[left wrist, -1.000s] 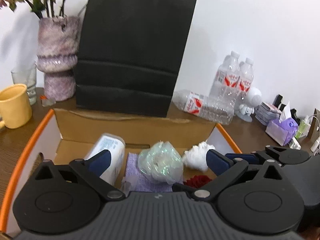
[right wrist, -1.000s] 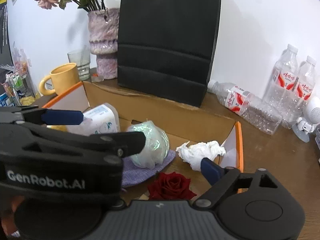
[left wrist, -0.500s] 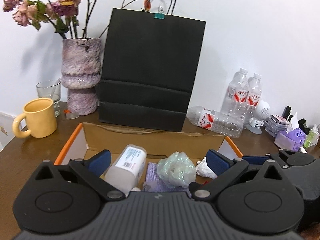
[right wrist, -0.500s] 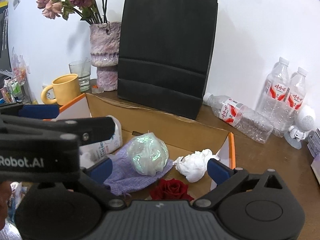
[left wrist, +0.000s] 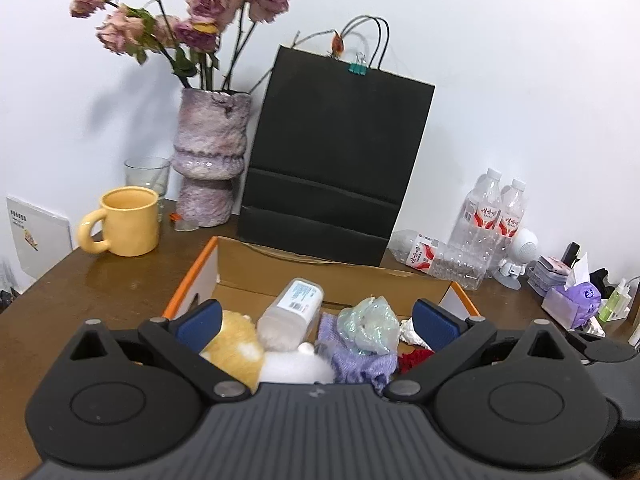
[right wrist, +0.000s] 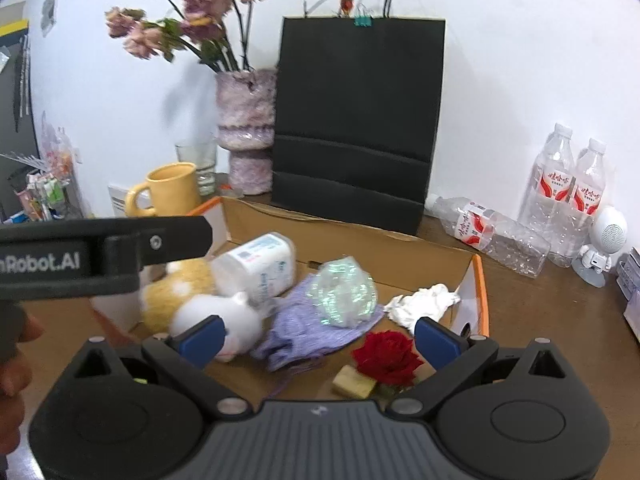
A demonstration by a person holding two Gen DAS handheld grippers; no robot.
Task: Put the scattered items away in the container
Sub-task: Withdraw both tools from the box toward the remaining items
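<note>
An orange-edged cardboard box (left wrist: 192, 276) (right wrist: 360, 236) lies open on the brown table. Inside it are an orange-and-white plush toy (left wrist: 236, 340) (right wrist: 172, 292), a white plastic jar (left wrist: 296, 304) (right wrist: 260, 264), a purple cloth (left wrist: 360, 360) (right wrist: 312, 328), a crumpled iridescent bag (left wrist: 370, 324) (right wrist: 344, 292), a white tissue wad (right wrist: 420, 304), a red rose (right wrist: 386, 354) and a small yellowish block (right wrist: 354, 384). My left gripper (left wrist: 316, 320) hovers open and empty over the box's near side. Beside it, my right gripper (right wrist: 319, 334) is open and empty too.
Behind the box stand a black paper bag (left wrist: 332, 160), a purple vase of dried roses (left wrist: 210, 152), a glass and a yellow mug (left wrist: 128, 220). Water bottles (left wrist: 492, 216), a white robot figure (right wrist: 604, 240) and a purple tissue pack (left wrist: 572, 304) sit to the right. A hand (right wrist: 12, 360) shows at left.
Both grippers drew back and rose away from the box, so more of the wall, flowers and table shows. The plush toy and the box's near part came into view.
</note>
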